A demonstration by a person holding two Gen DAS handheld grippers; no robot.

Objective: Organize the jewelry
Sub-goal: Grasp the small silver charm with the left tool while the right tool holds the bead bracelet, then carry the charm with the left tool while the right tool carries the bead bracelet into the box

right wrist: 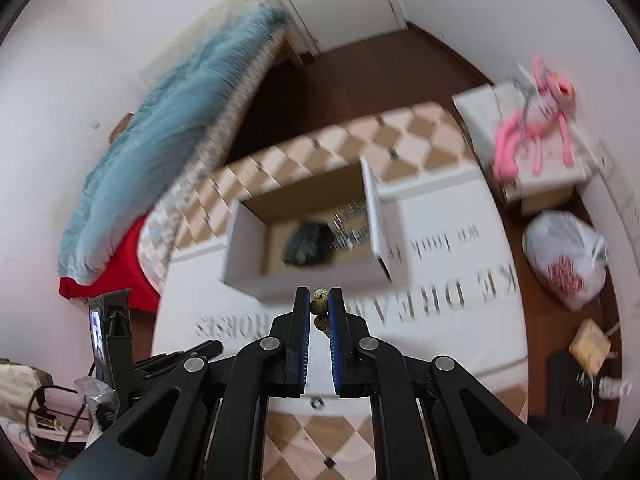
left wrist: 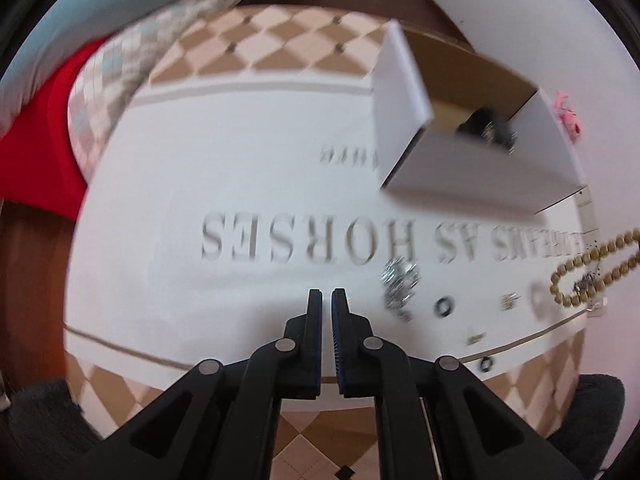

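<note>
On the white cloth (left wrist: pixel 240 168) with its grey lettering, my left gripper (left wrist: pixel 327 296) points steeply down, fingers pressed almost together with nothing between them. Just right of its tips lies a tangled silvery chain piece (left wrist: pixel 398 286), blurred. Further right there's a small dark ring (left wrist: pixel 444 307), a tiny metal bit (left wrist: pixel 510 302), and then the wooden bead string (left wrist: pixel 592 276) looped near the cloth's edge. Another dark ring (left wrist: pixel 485 364) sits on the near border. Up beyond, the open white box (left wrist: pixel 472 160) stands on the cloth, something black and something glinting inside it.

Over to my right gripper (right wrist: pixel 320 300): it's clamped on speckled tan beads (right wrist: pixel 320 300), one pinched at the tips and another hanging just below between the blue pads (right wrist: pixel 335 344). It hangs in front of the box (right wrist: pixel 304 276), whose brown inside holds a dark bundle (right wrist: pixel 306 242) beside a silvery piece (right wrist: pixel 352 226). Whether these beads belong to that looped string, I cannot tell.
</note>
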